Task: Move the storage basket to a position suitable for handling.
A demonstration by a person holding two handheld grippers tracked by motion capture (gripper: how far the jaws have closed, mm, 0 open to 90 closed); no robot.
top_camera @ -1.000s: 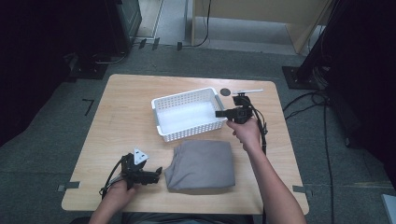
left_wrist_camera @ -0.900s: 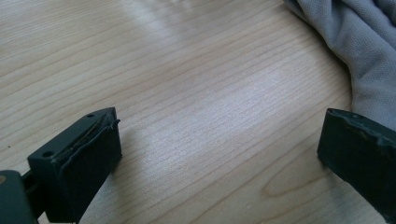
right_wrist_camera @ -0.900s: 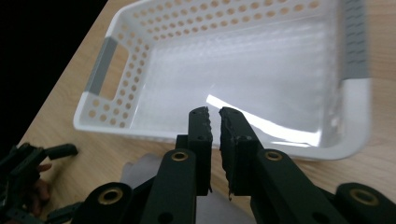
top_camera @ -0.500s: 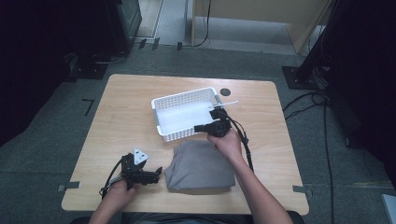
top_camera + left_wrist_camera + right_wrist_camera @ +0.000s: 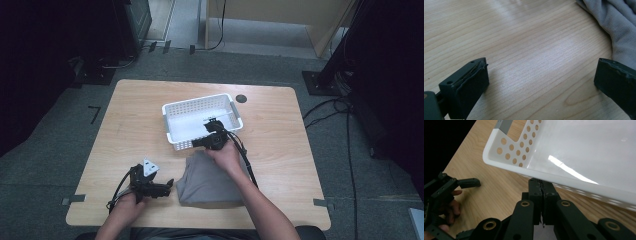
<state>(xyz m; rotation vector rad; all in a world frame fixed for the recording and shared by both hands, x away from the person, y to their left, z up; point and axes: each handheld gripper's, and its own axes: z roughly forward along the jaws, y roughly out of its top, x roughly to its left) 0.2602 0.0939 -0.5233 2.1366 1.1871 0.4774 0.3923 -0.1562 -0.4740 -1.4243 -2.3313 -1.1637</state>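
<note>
A white perforated basket point(image 5: 175, 117) stands empty in the middle of the wooden table point(image 5: 280, 135). Just in front of it lies a folded grey cloth point(image 5: 210, 182). My right gripper point(image 5: 200, 143) hovers at the basket's near rim, over the cloth's far edge. In the right gripper view its jaws are pressed together, and the gripper point(image 5: 543, 188) sits just under the basket's rim point(image 5: 506, 167) with nothing between the jaws. My left gripper point(image 5: 167, 187) rests at the cloth's left side. It is open point(image 5: 541, 85) over bare wood, with the cloth point(image 5: 614, 25) near one jaw.
A small dark round hole point(image 5: 241, 98) marks the table behind the basket. The right gripper's cable point(image 5: 248, 167) trails over the cloth along the forearm. The left hand and its gripper point(image 5: 446, 190) lie beyond the right jaws. Dark stands and cables ring the table.
The right hand has swung from the basket's far right corner leftward and nearer, sinking to the near rim above the cloth. The left hand has stayed put.
</note>
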